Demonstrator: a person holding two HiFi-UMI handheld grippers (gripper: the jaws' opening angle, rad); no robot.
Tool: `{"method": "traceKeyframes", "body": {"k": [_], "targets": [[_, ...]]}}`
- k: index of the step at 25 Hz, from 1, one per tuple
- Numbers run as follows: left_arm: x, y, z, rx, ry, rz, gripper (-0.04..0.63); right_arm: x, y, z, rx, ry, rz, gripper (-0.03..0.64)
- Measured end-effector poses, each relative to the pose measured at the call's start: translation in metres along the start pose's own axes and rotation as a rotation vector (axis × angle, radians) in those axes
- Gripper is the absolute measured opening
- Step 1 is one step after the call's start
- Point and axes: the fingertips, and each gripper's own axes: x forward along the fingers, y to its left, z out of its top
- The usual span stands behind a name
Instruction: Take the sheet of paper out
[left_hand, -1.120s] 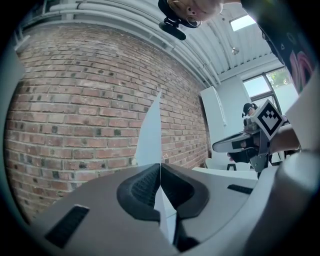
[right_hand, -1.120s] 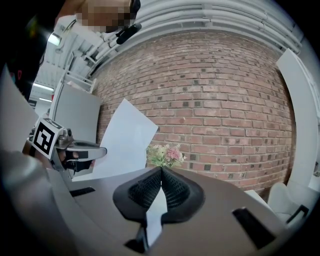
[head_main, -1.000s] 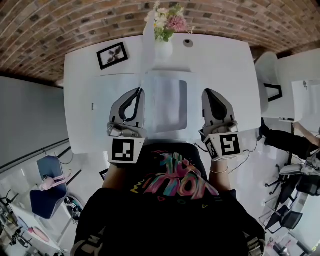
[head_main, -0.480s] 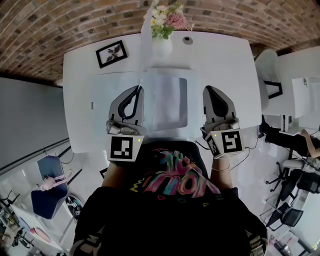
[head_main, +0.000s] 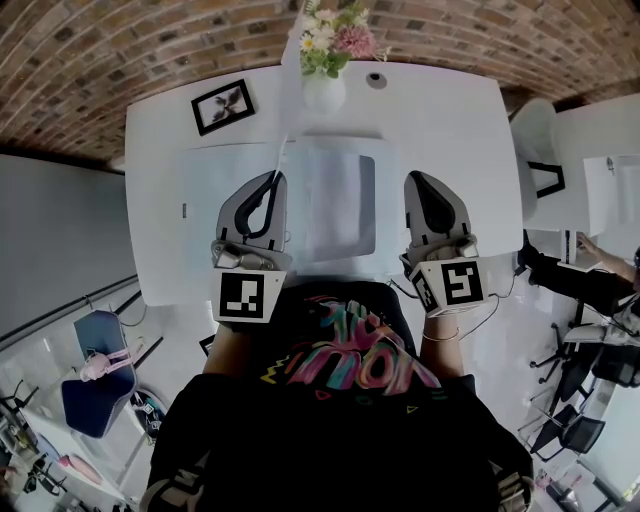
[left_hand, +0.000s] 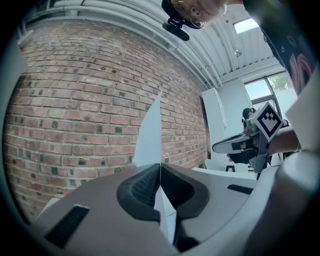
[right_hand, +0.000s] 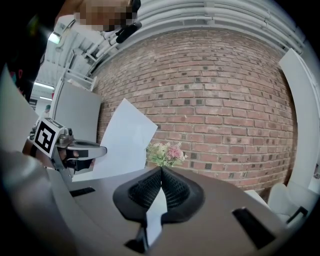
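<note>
My left gripper (head_main: 277, 178) (left_hand: 160, 167) is shut on the lower edge of a white sheet of paper (head_main: 290, 100). The sheet (left_hand: 150, 137) stands upright, edge-on above the pads, and appears broadside in the right gripper view (right_hand: 122, 137). Below it, a pale document sleeve (head_main: 340, 200) lies flat on the white table (head_main: 450, 120). My right gripper (head_main: 415, 180) (right_hand: 161, 171) hovers at the sleeve's right side. Its pads are together and nothing sticks out past them. Each gripper appears in the other's view: the left gripper (right_hand: 100, 149) and the right gripper (left_hand: 215, 147).
A white vase of flowers (head_main: 325, 90) (right_hand: 165, 152) stands at the table's far edge, just beyond the sheet. A black picture frame (head_main: 224, 107) lies at the far left. A brick wall rises behind the table. White furniture (head_main: 535, 150) stands to the right.
</note>
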Motion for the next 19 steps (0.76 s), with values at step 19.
{"method": "traceKeyframes", "body": {"k": [19], "targets": [[0.0036,0.0073,-0.0029,0.009,0.016,0.015,0.023,0.0009,-0.0082,-0.0057,-0.004,0.014,-0.007,0.017]]}}
